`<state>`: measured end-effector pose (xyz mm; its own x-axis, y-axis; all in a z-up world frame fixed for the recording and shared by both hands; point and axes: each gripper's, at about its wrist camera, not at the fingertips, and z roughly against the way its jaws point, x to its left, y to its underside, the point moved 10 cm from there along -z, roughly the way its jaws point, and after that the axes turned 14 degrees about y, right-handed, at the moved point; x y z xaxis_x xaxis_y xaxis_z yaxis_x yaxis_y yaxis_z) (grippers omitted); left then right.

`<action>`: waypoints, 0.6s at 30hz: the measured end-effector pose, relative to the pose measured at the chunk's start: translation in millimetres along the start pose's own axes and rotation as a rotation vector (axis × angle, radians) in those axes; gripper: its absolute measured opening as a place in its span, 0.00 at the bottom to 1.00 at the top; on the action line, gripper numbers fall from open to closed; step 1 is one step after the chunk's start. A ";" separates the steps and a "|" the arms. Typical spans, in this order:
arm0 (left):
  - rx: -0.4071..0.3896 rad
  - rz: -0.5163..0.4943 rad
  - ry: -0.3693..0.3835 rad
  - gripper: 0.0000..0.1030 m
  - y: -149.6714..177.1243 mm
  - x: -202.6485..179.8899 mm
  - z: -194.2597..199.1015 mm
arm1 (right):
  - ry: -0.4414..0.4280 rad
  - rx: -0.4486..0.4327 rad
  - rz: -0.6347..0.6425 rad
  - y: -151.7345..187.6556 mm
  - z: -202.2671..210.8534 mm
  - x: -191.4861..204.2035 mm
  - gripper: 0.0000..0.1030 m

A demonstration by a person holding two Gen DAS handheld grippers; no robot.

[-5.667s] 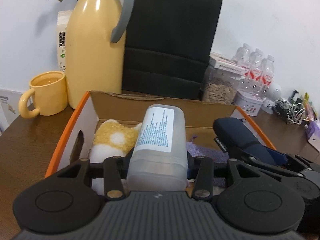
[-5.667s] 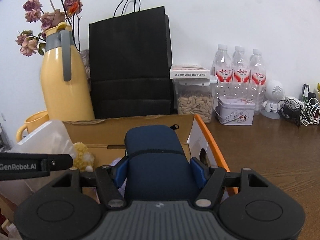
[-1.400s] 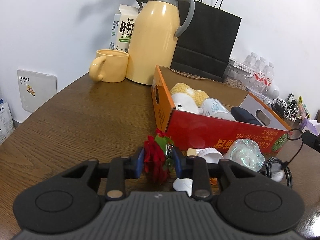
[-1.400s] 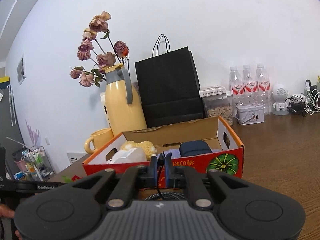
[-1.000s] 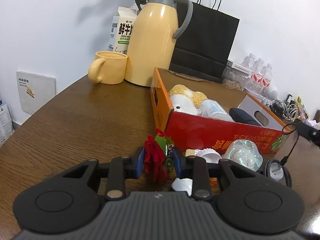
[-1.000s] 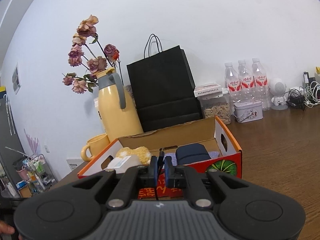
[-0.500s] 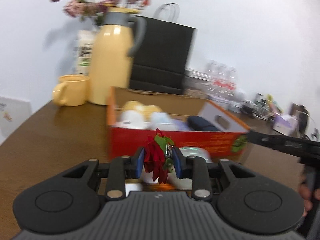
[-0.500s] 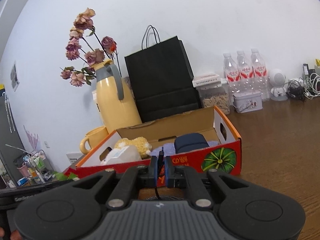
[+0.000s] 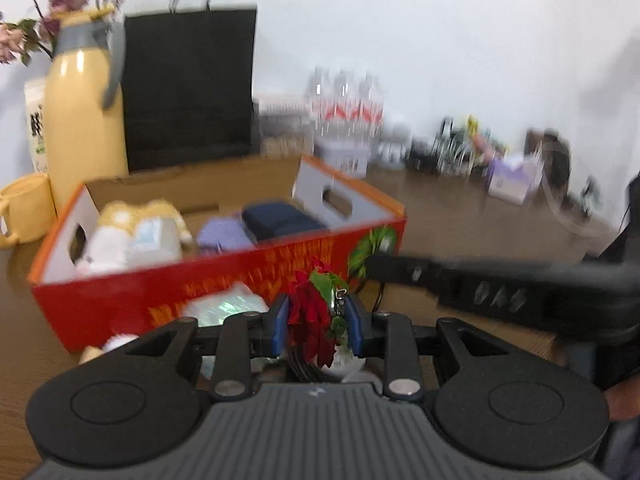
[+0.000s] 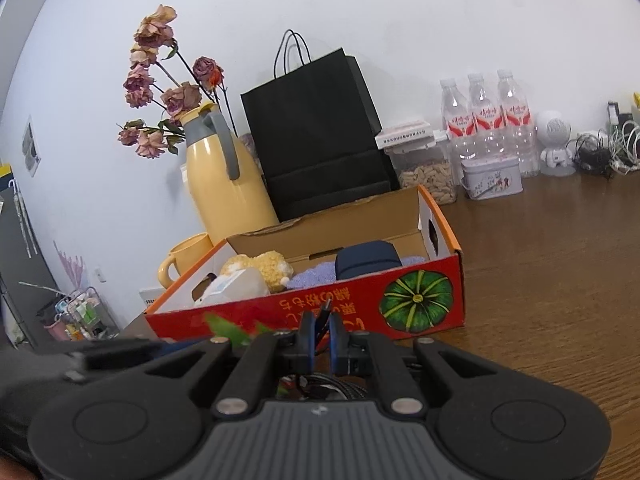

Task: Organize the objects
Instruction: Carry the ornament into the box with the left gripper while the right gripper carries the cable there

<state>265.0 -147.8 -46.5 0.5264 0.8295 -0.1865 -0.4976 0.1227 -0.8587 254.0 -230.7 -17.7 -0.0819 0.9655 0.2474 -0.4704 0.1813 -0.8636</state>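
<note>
Your left claw (image 9: 319, 322) pinches a red artificial flower (image 9: 310, 320) with green leaves between its blue pads, holding it just in front of the near red wall of the cardboard box (image 9: 224, 280). Your right claw (image 10: 321, 338) is pressed together on a thin black cable (image 10: 326, 310), whose plug end pokes up between the pads; more of the cable lies coiled below the claw. The box sits on the brown tabletop (image 10: 552, 280) and holds a yellow plush toy (image 10: 264, 266), a frosted plastic bottle (image 10: 236, 288), a purple cloth (image 10: 316, 272) and a dark blue case (image 10: 366, 264). In the left wrist view, which is blurred, your right tool reaches in from the right, near the flower. Beyond the box stand a yellow thermos (image 10: 222, 184), a yellow mug (image 10: 186, 256) and a black paper bag (image 10: 320, 136).
</note>
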 end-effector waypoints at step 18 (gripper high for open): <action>-0.064 0.062 0.006 0.27 4.8 7.4 6.1 | 0.052 0.057 -0.057 5.8 -11.3 -32.4 0.05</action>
<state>262.3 -137.8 -49.1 0.5007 0.8309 -0.2427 -0.4843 0.0365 -0.8741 263.9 -258.8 -35.7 -0.0086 0.9625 0.2712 -0.5222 0.2270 -0.8221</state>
